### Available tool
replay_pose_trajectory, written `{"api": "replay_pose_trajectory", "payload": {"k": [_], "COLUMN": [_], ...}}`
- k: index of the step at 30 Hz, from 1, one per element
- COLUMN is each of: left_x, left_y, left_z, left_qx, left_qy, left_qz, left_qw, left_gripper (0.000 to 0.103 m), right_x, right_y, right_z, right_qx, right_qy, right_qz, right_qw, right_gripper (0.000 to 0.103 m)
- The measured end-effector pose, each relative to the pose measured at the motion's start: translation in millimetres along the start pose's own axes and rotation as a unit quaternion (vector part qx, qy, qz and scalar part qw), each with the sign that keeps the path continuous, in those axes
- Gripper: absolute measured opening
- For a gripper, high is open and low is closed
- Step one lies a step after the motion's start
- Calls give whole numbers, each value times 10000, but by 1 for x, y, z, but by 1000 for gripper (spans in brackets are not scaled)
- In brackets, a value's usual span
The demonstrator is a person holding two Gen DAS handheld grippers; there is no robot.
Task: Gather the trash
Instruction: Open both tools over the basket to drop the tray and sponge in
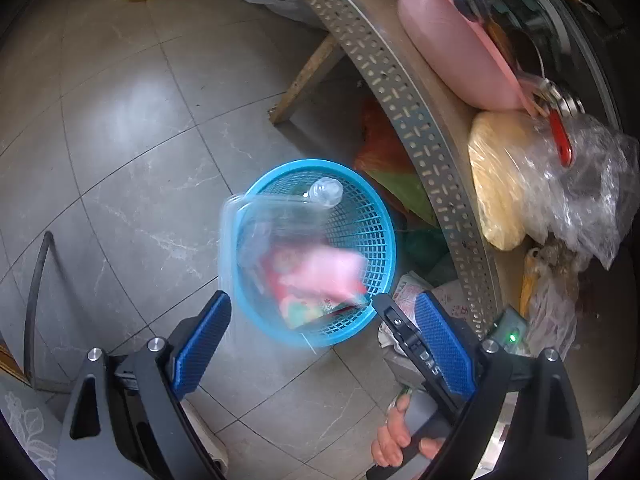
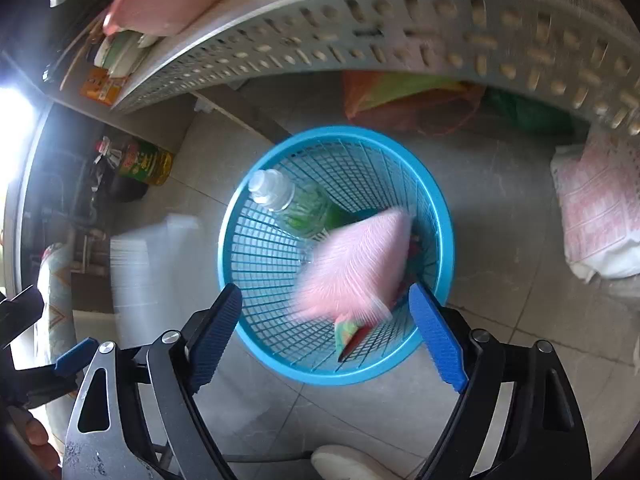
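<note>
Currently: both grippers' fingers wide, holding nothing; pink wrapper (image 2: 352, 268) dropping into blue basket (image 2: 438, 208) on floor, beside bottle (image 2: 280, 196). Risk: clear cup (image 1: 256, 232) catching rim, tipping out.

- Left gripper (image 1: 322, 320): angled steeply down, blue-padded fingers (image 1: 204, 340) spread wide, pads pressing on nothing.
- Right gripper (image 2: 326, 320): also angled steeply down, fingers (image 2: 436, 340) wide apart, nothing clamped between the pads.
- Right hand (image 1: 394, 436): bare fingers curled round its gripper's black handle, seen low in the left wrist view.
</note>
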State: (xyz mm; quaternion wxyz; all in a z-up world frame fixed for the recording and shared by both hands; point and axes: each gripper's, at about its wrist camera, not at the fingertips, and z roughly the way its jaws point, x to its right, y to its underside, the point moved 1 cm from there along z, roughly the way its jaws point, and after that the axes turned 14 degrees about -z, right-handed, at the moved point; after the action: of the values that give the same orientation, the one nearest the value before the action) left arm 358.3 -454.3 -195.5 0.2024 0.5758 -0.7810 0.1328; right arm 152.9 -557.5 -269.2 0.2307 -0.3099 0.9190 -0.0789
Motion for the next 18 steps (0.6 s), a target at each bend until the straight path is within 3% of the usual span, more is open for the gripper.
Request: {"api": "replay_pose_trajectory", "payload": {"k": [8,18], "left_x": [9,8], "left_y": [15,76], "left_z": [-34,-147], "left_qx": [221,714], "left_qy": [190,723], "left_qz": [386,1090], "left_qw": [9988,9888], "left_gripper": [91,91], "right_x": [-4,-45], "right_y": [5,41], "right_z": [-22,-101], "right_qx": [201,799], "right_qy": [114,176], "right_qz": [-250,-1093], "right_qw": [9994,9906], "right_gripper": [83,83]}}
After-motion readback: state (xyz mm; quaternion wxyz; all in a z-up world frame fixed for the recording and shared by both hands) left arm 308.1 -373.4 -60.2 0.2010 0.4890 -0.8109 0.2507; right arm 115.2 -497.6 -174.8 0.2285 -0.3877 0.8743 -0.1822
